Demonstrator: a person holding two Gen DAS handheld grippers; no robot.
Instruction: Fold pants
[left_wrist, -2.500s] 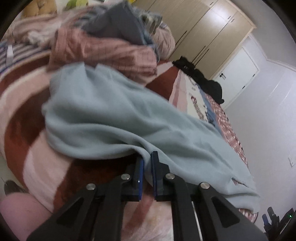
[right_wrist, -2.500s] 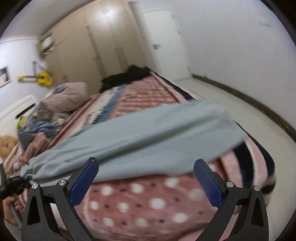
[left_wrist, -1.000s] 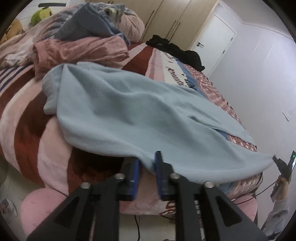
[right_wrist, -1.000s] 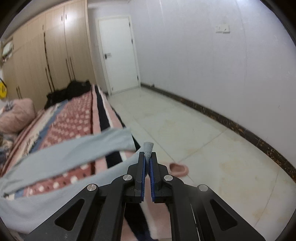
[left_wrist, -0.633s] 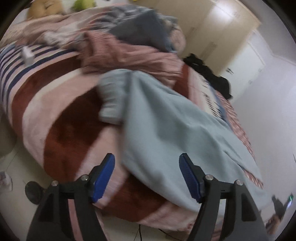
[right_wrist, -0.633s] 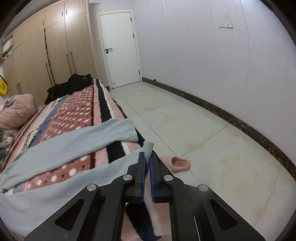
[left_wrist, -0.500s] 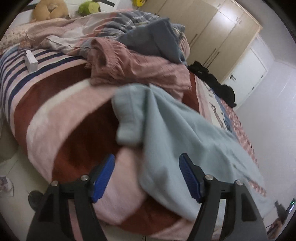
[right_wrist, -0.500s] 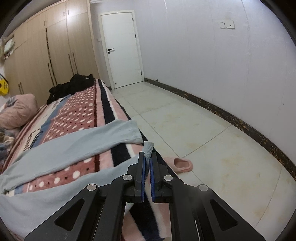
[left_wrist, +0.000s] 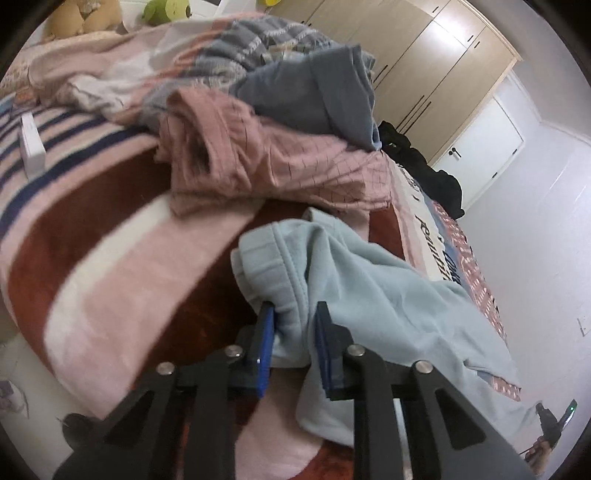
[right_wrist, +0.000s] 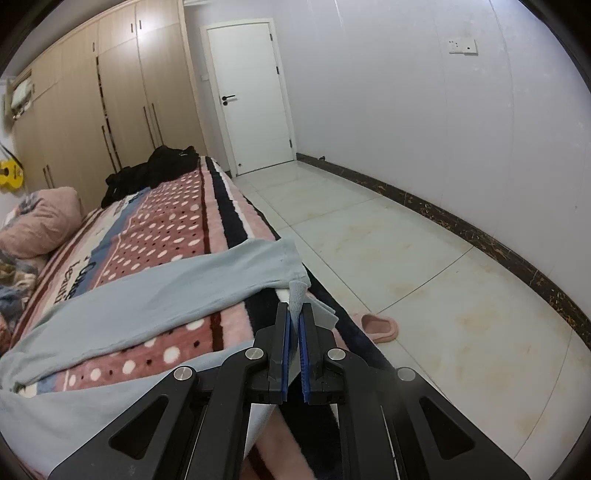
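Soft, matt fleece-like cloth is seen in the pale blue pants (left_wrist: 354, 280), ribbed at the waistband. A plush, fuzzy pile is shown by the pink, red and white striped blanket (left_wrist: 122, 258). A glossy sheen is carried by the cream floor tiles (right_wrist: 424, 266), a smooth satin finish by the beige wooden wardrobe doors (right_wrist: 110, 99).

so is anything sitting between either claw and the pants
Nothing visible. The left claw has the bunched waistband of the light blue pants between its fingers, and the right claw is shut on a leg cuff.
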